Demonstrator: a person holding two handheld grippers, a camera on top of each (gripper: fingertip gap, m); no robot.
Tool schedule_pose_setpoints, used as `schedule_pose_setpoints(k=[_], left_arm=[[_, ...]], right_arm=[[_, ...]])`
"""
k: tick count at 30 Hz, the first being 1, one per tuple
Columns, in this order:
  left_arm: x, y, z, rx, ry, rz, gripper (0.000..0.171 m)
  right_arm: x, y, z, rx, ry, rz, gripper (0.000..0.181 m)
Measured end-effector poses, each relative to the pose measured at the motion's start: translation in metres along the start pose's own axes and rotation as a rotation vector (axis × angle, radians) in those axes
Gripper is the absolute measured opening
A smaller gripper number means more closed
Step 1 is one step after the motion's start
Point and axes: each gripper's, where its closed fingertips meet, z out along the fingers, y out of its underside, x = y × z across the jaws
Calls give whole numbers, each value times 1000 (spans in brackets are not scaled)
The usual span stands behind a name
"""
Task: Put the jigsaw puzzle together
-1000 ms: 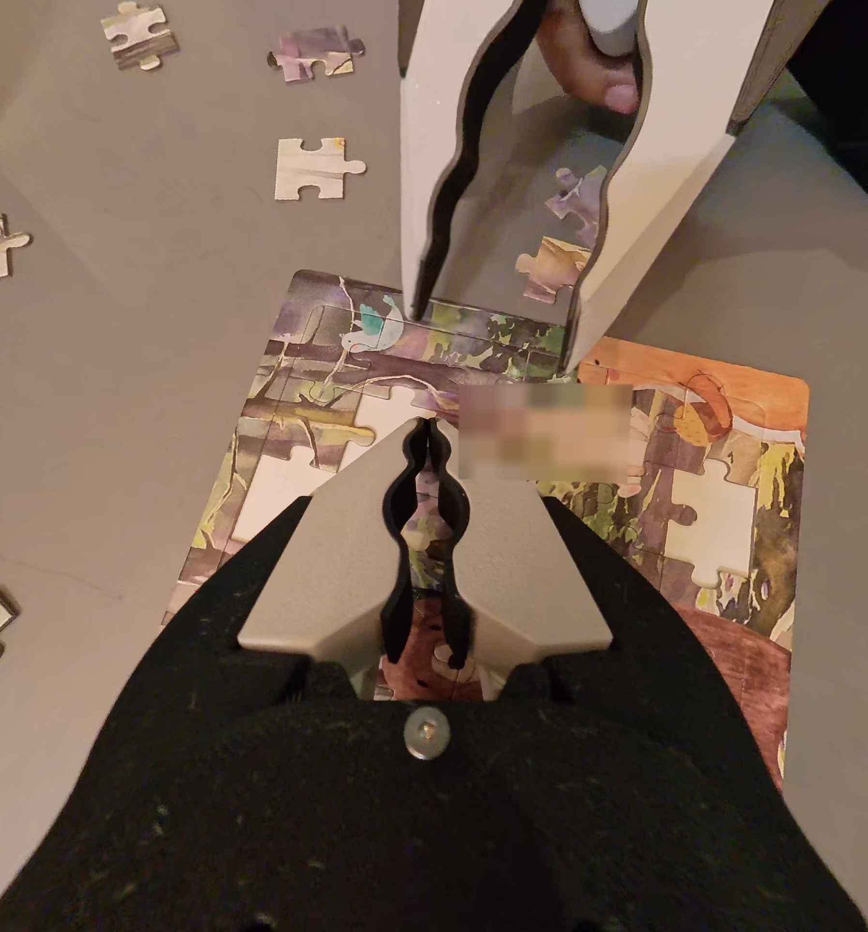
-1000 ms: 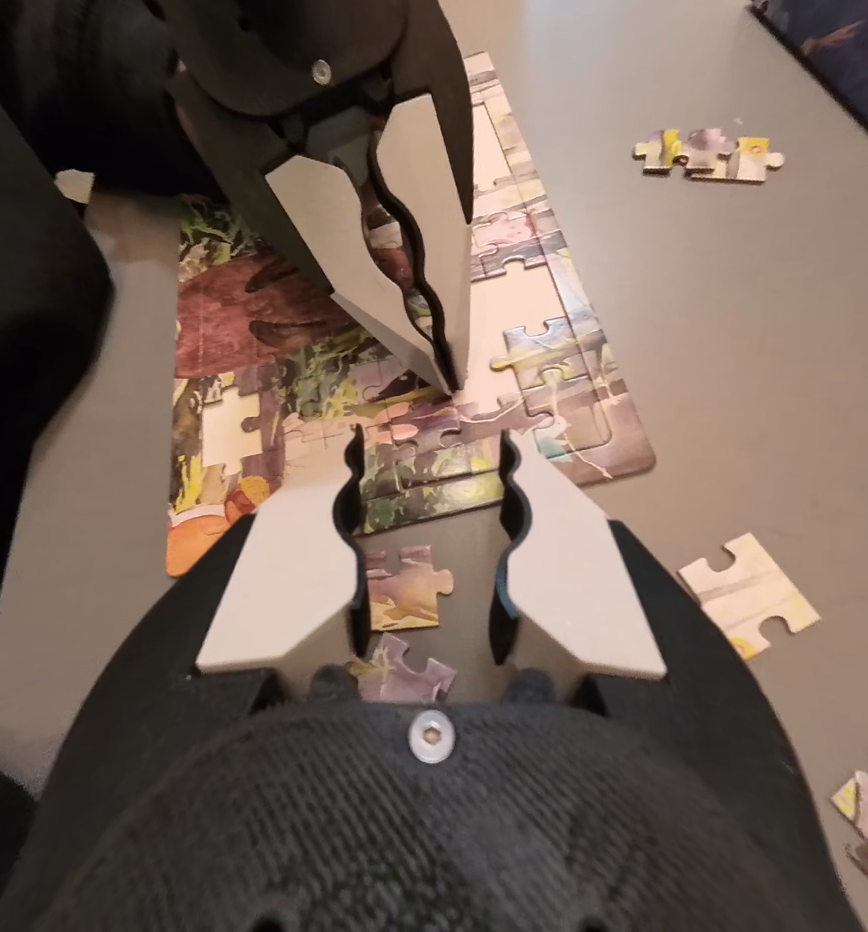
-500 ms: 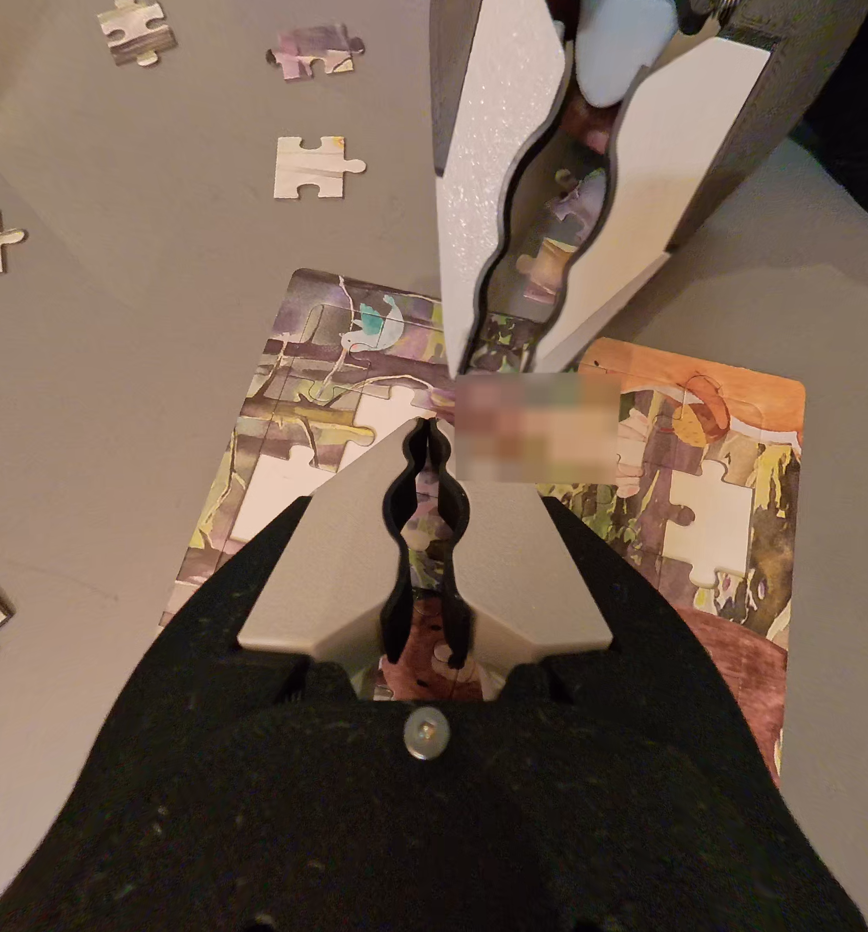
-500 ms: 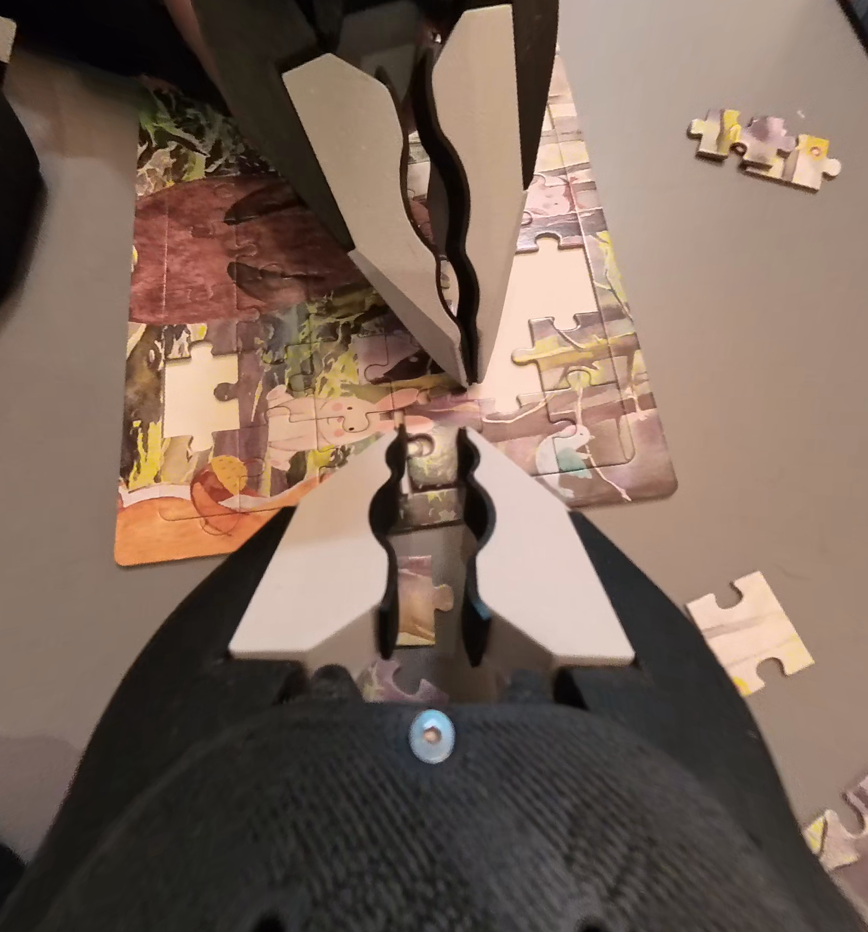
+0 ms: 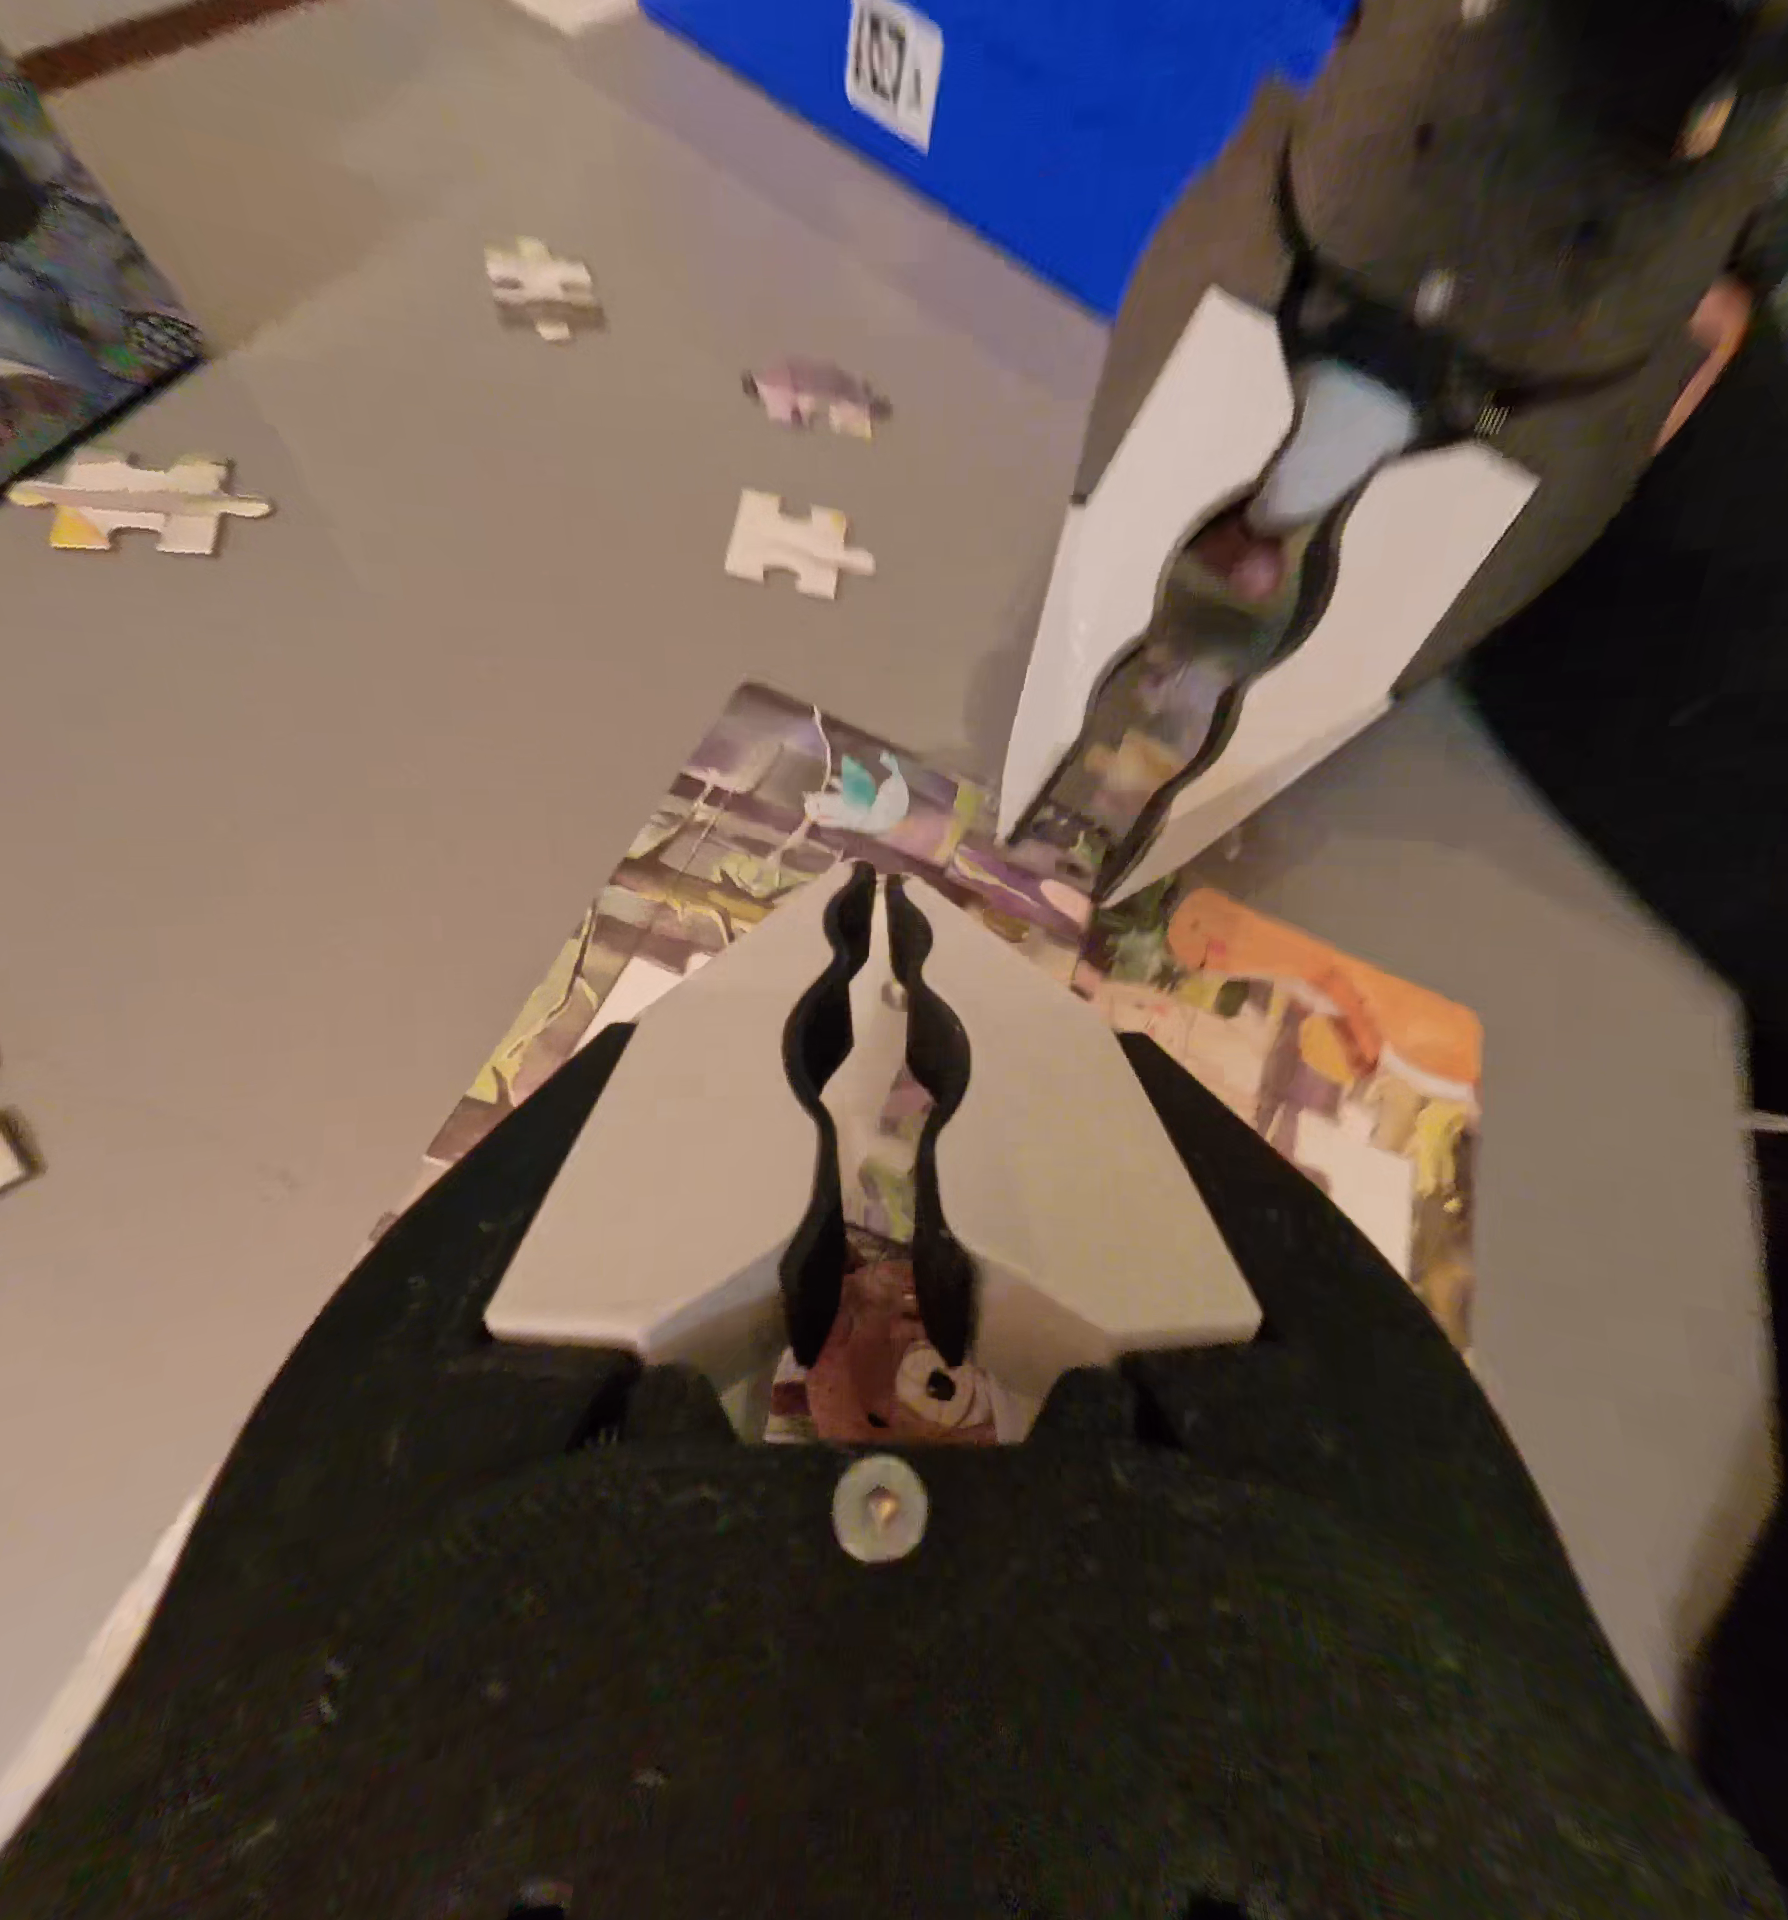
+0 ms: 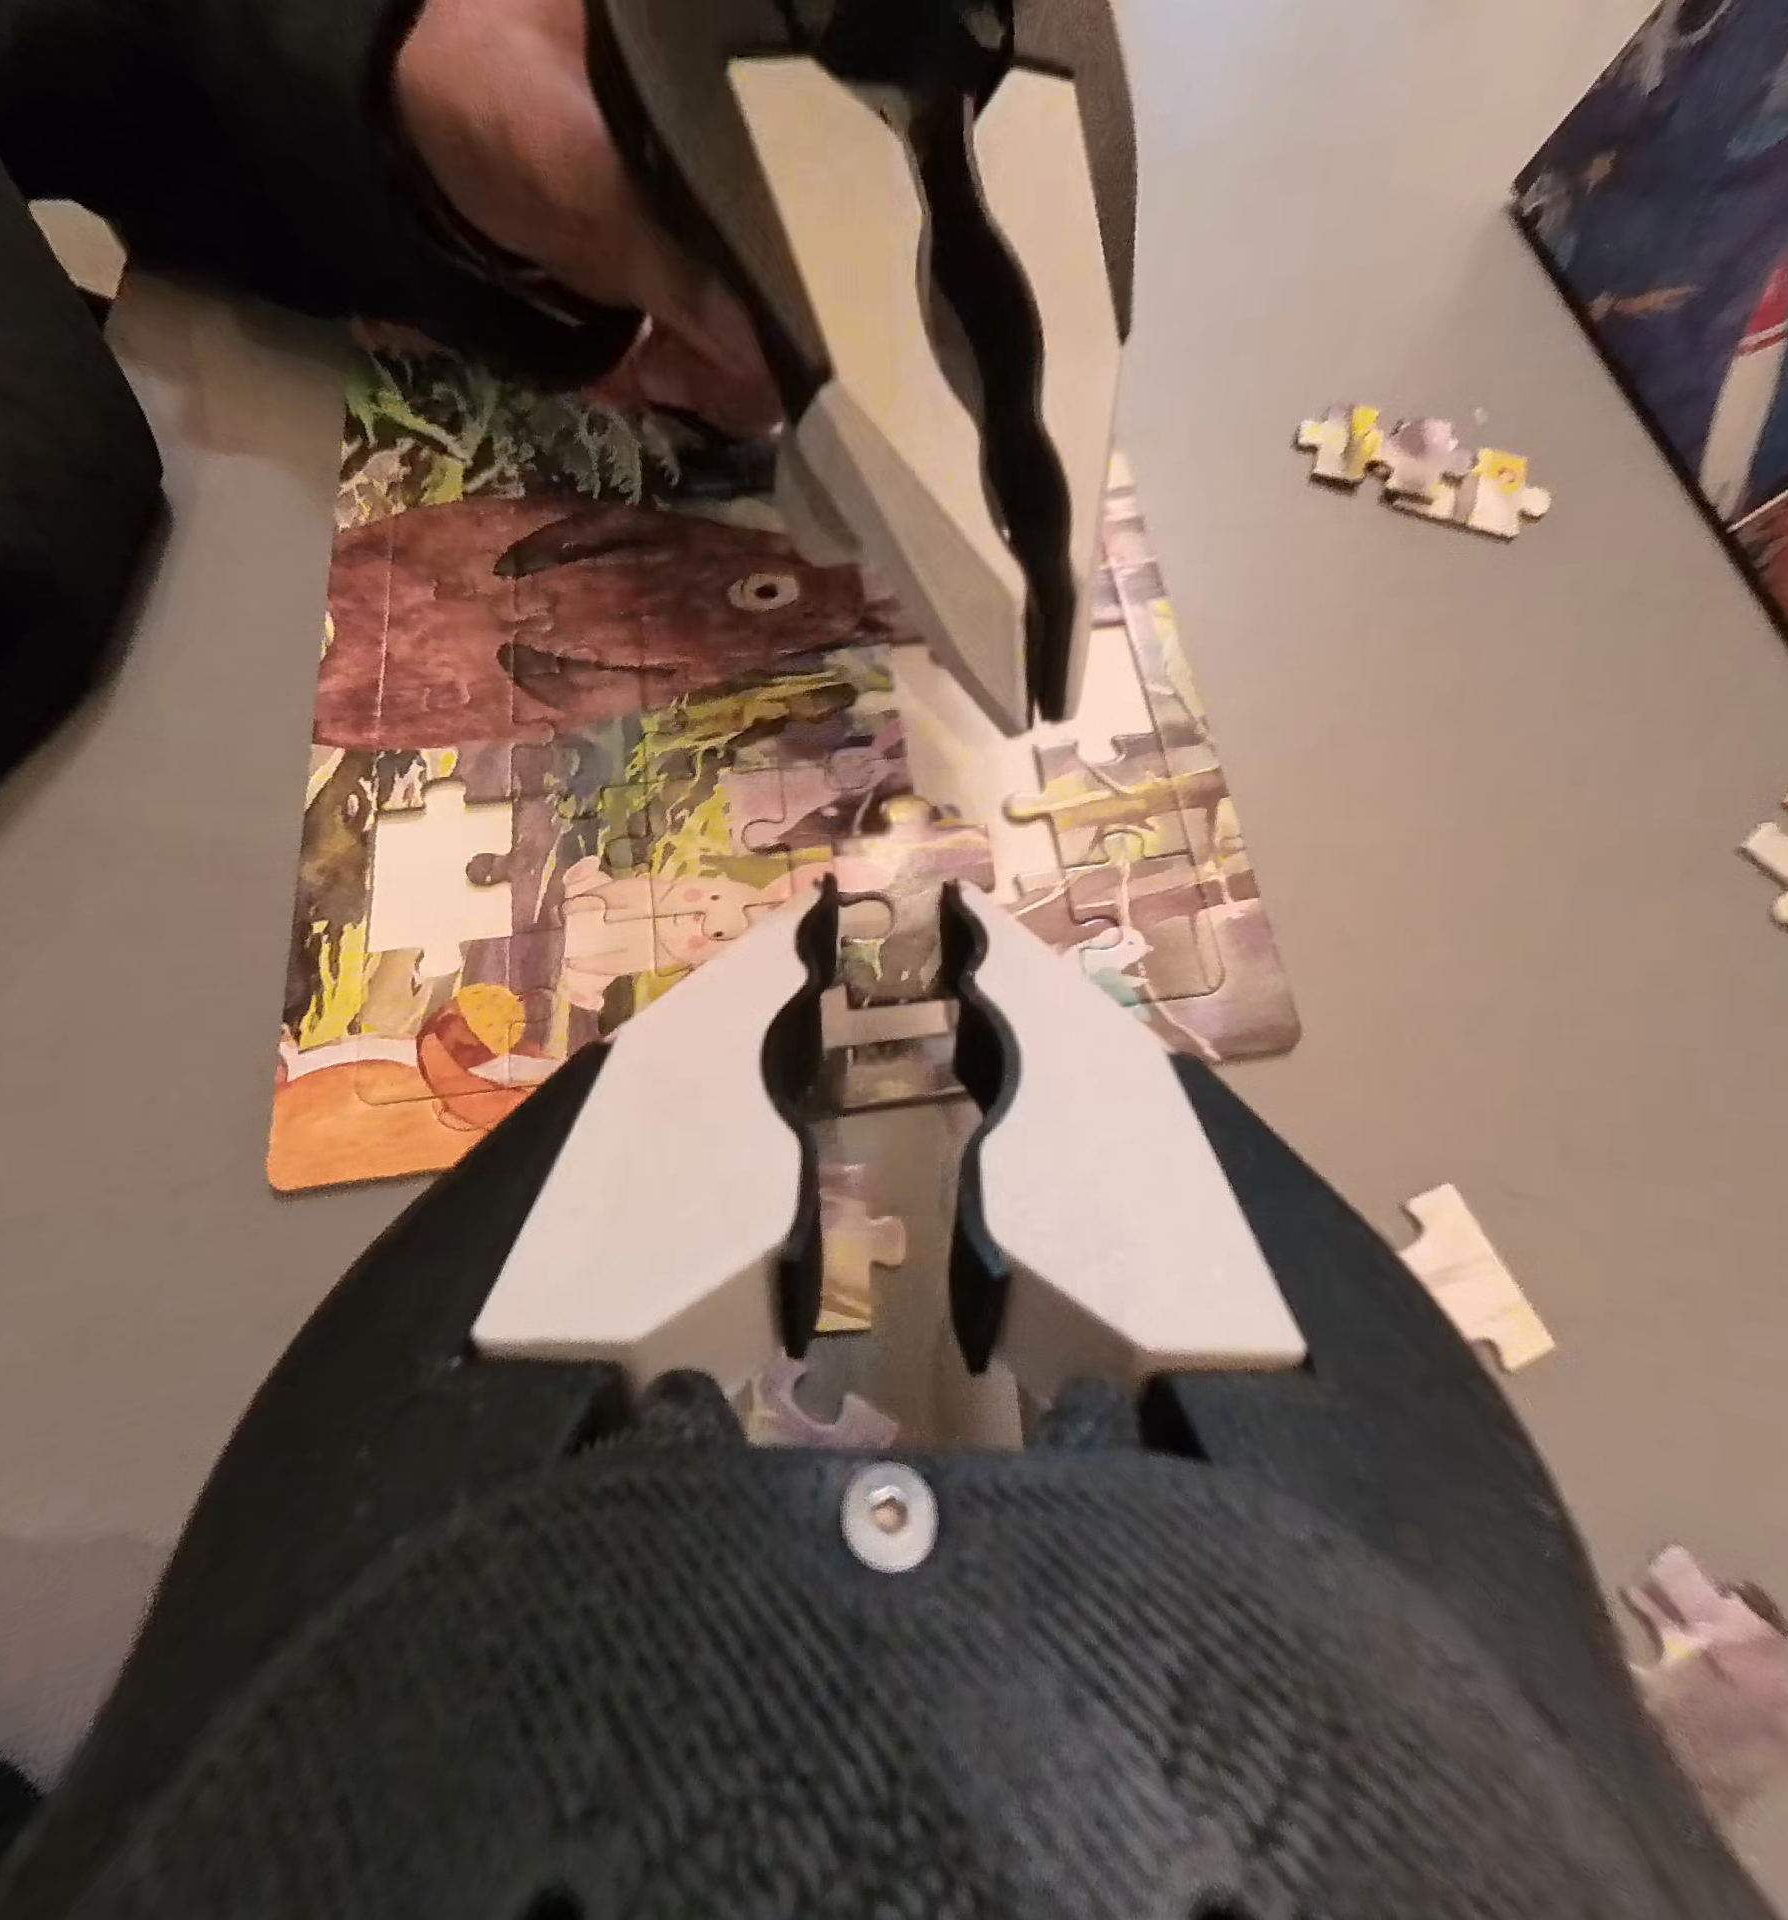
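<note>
The jigsaw puzzle (image 6: 350,1143) lies flat on the grey table, mostly filled, with a brown fish, an orange corner and white gaps (image 6: 433,883). It also shows in the left wrist view (image 5: 1337,997). My right gripper (image 6: 892,894) stands at the puzzle's near edge, shut on a dark green puzzle piece (image 6: 890,961). The left wrist view shows it (image 5: 1061,862) tilted down at the far edge. My left gripper (image 5: 874,878) is shut and empty over the middle of the puzzle. It comes down from above in the right wrist view (image 6: 1046,707).
Loose pieces lie on the table: a white one (image 5: 796,540), a purple one (image 5: 817,395), a joined group (image 6: 1420,478), one (image 6: 1477,1278) beside my right gripper. A blue box (image 5: 1025,104) stands at the back. A dark picture board (image 6: 1721,312) lies far right. The grippers are tip to tip, or close to it.
My right gripper went from wide open to narrowed on the piece at the puzzle's edge. My left gripper stayed shut and its tip rose off the puzzle.
</note>
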Motion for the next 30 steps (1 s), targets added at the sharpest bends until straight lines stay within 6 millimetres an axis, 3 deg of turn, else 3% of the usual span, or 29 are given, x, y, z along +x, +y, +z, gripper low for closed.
schedule_pose_setpoints(k=[2, 5, 8, 13, 16, 23, 30], left_arm=[[0, -12, -8, 82, 83, -133, 9], [10, -34, -23, 228, 330, -400, 35], [18, -42, -31, 279, 534, -583, 48], [33, -44, -28, 272, 653, -672, 37], [28, -48, -34, 318, 676, -697, 0], [19, -41, -30, 286, 600, -657, 0], [1, -27, -27, 206, 384, -462, 0]], right_arm=[[7, -5, -5, 25, 44, -15, 18], [18, -18, -14, 79, 138, -75, 18], [26, -33, -22, 130, 228, -143, 18], [22, -43, -13, 127, 250, -213, 12], [21, -44, -9, 120, 263, -240, 10], [25, -41, -12, 125, 257, -196, 15], [34, -14, -4, 13, 258, -126, 25]])
